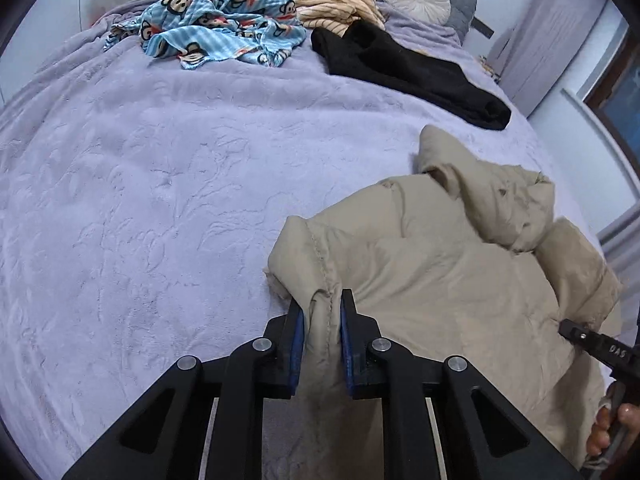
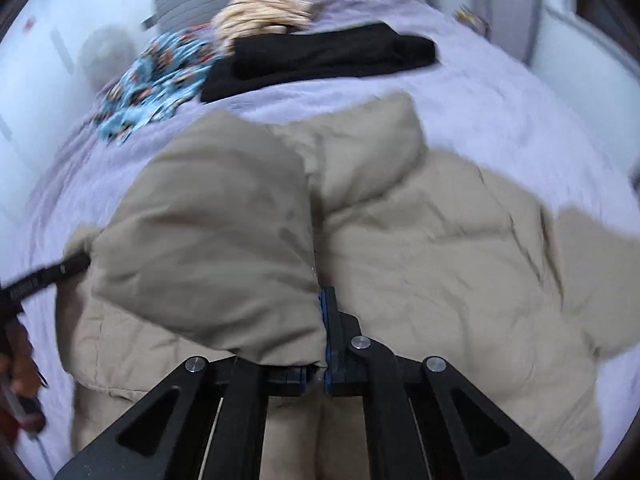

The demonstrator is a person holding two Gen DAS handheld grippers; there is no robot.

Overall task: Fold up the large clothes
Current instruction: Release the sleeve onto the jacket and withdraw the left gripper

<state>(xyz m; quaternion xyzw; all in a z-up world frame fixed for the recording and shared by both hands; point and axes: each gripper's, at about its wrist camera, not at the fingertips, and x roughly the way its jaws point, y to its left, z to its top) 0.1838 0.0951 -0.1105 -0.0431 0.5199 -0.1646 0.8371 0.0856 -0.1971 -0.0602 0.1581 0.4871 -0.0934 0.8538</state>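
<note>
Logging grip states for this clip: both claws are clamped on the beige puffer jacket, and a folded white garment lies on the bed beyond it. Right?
Not quite: the folded garment beyond the beige puffer jacket is black, not white, as the left wrist view shows clearly. The rest holds: the left claw and the right claw are both clamped on the jacket, on the bed.
</note>
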